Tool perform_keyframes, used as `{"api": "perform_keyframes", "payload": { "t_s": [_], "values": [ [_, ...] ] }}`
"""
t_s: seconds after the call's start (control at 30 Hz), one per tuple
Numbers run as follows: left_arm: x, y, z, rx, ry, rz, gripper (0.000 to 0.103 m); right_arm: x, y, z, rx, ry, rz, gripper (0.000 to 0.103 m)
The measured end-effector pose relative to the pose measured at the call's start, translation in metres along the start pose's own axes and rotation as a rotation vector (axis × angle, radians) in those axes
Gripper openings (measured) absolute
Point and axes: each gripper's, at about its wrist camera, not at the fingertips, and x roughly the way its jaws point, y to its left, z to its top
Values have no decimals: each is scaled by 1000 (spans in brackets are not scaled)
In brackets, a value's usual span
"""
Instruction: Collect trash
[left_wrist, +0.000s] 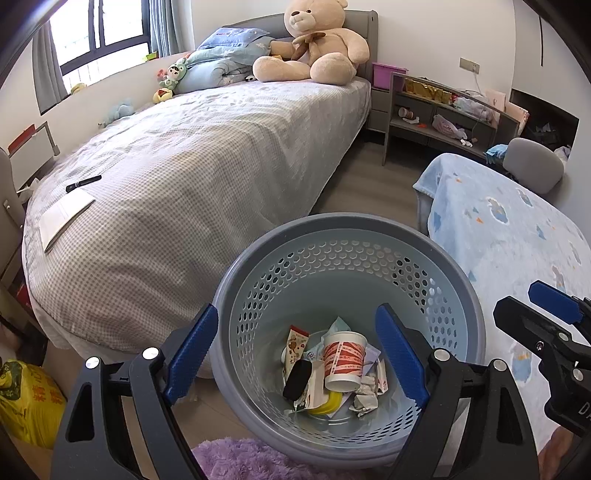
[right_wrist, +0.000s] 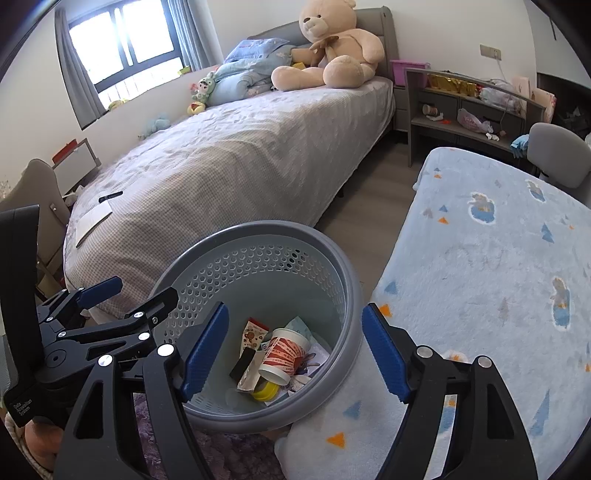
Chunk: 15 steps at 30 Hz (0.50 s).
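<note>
A grey perforated trash basket (left_wrist: 454, 266) stands on the floor between the bed and a blue blanket; it also shows in the right wrist view (right_wrist: 343, 266). Inside lie a red-and-white paper cup (left_wrist: 344, 360), a snack wrapper (left_wrist: 295, 345), a black object (left_wrist: 297, 378), a yellow lid (left_wrist: 328, 404) and crumpled paper (left_wrist: 365, 398). My left gripper (left_wrist: 297, 354) is open and empty, hovering over the basket's mouth. My right gripper (right_wrist: 295, 350) is open and empty, just above the basket's right rim. The right gripper appears at the left view's right edge (left_wrist: 535, 314).
A bed (left_wrist: 207, 155) with a large teddy bear (left_wrist: 317, 44), a paper sheet (left_wrist: 62, 218) and a black pen (left_wrist: 83, 183) lies left. A blue blanket (right_wrist: 480, 277) covers a surface on the right. A grey desk shelf (left_wrist: 443, 114) holds clutter. A yellow bag (left_wrist: 26, 402) sits lower left.
</note>
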Motion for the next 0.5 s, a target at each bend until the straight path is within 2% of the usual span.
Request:
{"api": "perform_keyframes", "payload": {
  "t_s": [0.5],
  "values": [
    [-1, -1, 0, 4, -2, 1, 83, -1, 1, 2, 1, -4, -2, 73]
  ]
}}
